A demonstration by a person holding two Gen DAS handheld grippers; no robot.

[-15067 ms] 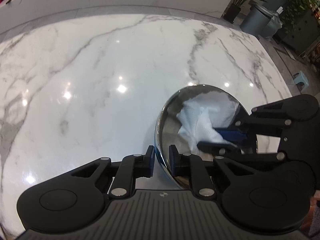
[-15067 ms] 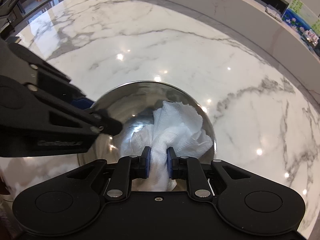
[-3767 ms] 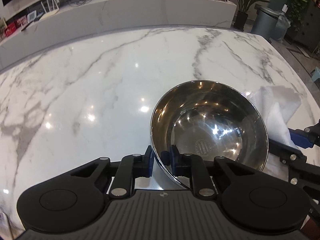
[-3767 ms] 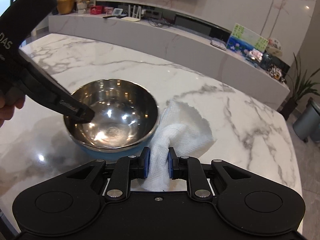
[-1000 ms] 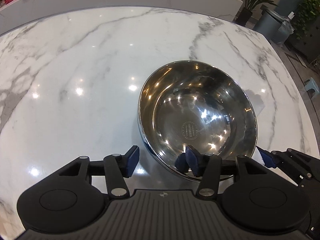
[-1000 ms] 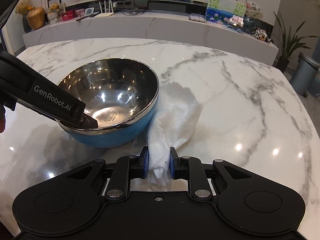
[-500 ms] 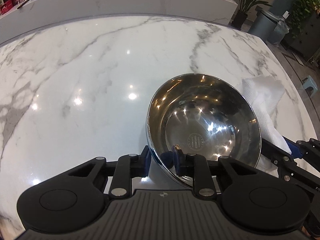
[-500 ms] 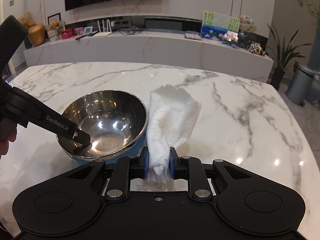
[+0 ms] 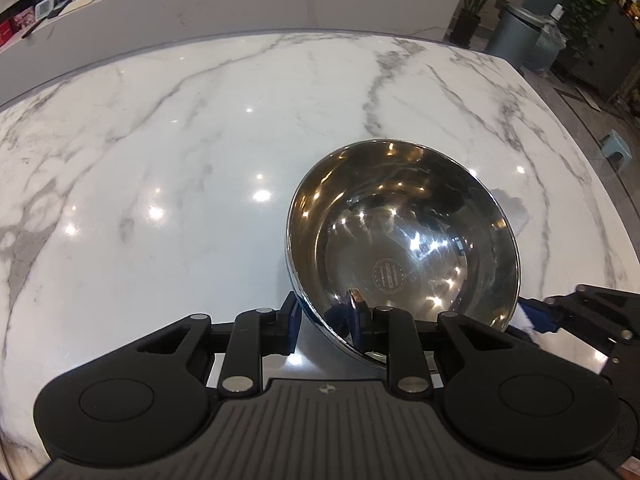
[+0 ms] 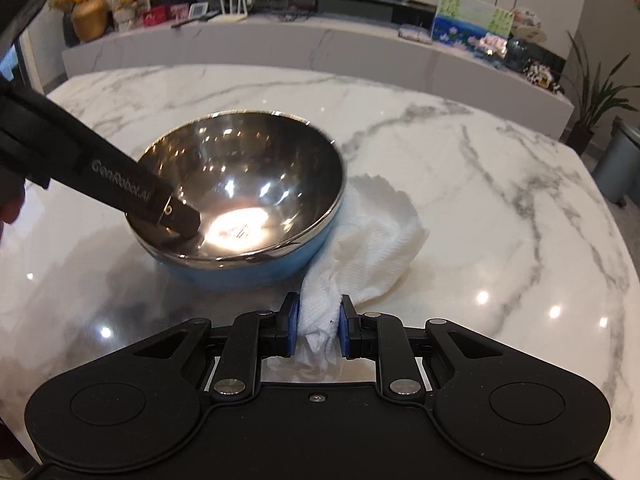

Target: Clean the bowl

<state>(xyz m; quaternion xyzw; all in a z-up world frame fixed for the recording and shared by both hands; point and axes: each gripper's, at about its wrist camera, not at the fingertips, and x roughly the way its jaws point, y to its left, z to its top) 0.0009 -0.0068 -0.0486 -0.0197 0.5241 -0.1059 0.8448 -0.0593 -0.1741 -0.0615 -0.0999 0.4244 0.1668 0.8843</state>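
A steel bowl point(image 9: 404, 240) with a blue outside point(image 10: 240, 204) stands on the marble table. Its inside is shiny and empty. My left gripper point(image 9: 324, 320) straddles the bowl's near rim, one finger inside and one outside, the jaws slightly apart around the rim. It shows from the side in the right wrist view point(image 10: 176, 216). My right gripper point(image 10: 317, 326) is shut on a white cloth point(image 10: 368, 244), which lies on the table against the bowl's right side. The right gripper's blue pad shows in the left wrist view point(image 9: 540, 316).
The marble table point(image 9: 180, 160) stretches wide to the left and beyond the bowl. A long white counter point(image 10: 320, 48) with small items runs behind it. A grey bin point(image 9: 516, 36) and plants stand off the table's far right corner.
The cloth has come down from hanging in the air to lie on the table beside the bowl. The left gripper's jaws have loosened a little around the bowl's rim.
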